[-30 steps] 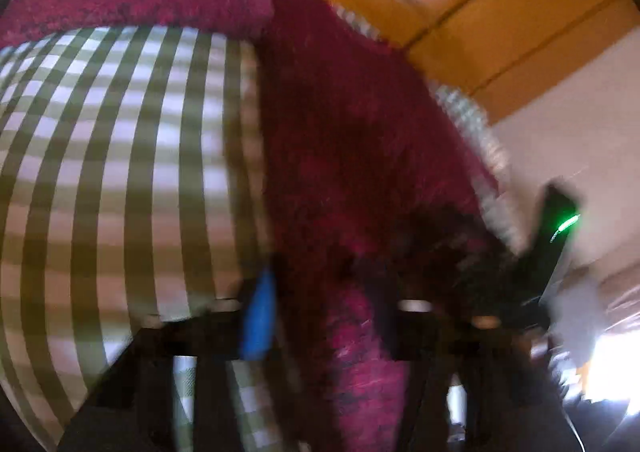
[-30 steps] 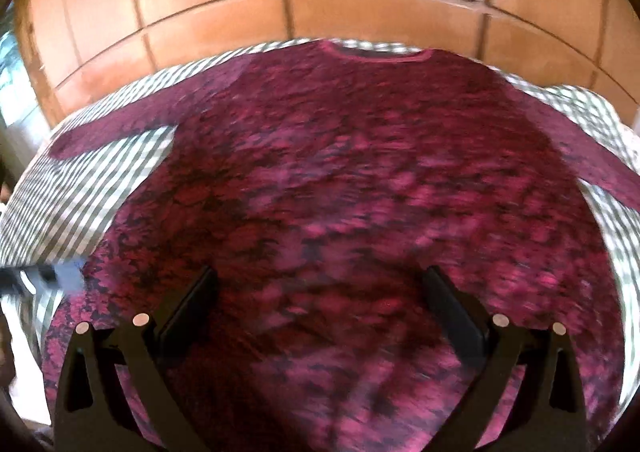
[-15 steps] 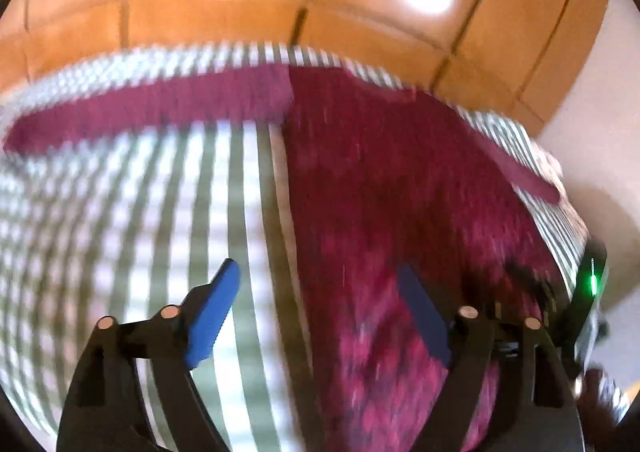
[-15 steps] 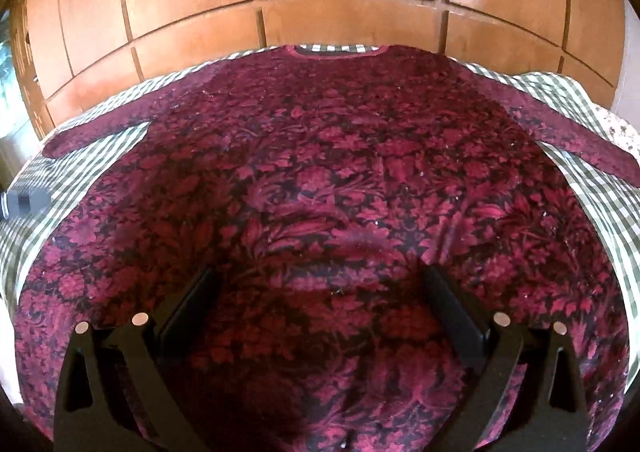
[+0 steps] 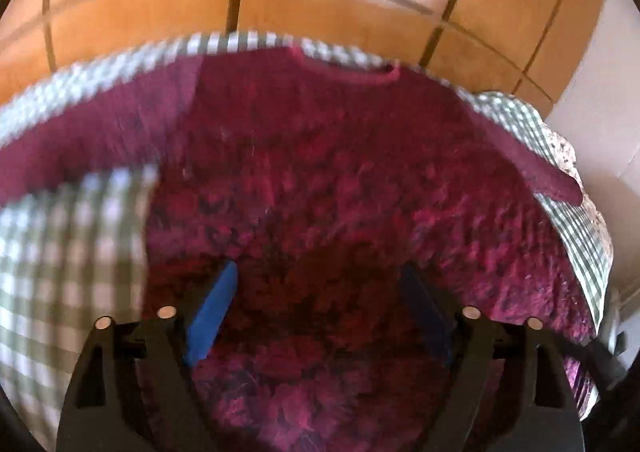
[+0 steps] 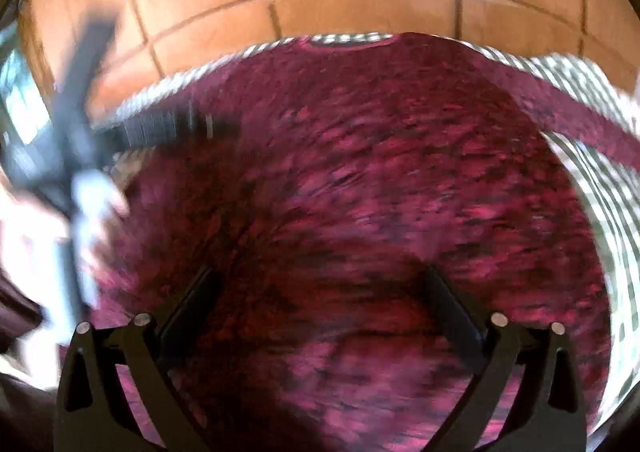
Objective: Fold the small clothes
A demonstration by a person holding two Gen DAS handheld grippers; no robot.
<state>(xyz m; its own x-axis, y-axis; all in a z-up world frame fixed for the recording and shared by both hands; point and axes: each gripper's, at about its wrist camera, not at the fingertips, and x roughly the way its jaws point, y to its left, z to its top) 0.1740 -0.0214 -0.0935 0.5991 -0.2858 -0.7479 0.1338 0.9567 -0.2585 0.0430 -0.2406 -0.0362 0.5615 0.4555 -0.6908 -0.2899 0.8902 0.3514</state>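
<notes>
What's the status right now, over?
Left gripper open, jaws just opened wider; right gripper open, jaws just narrowed slightly, nothing held. Dark red floral long-sleeved top spread flat on green checked cloth, unfolded. Nothing in the way.

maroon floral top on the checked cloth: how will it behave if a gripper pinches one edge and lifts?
Probably floppy: the maroon floral top lies flat, sleeves spread, following the green checked cloth, so only the pinched part should rise and the rest drape. Likely light. It may drag the loose cloth if pushed.
</notes>
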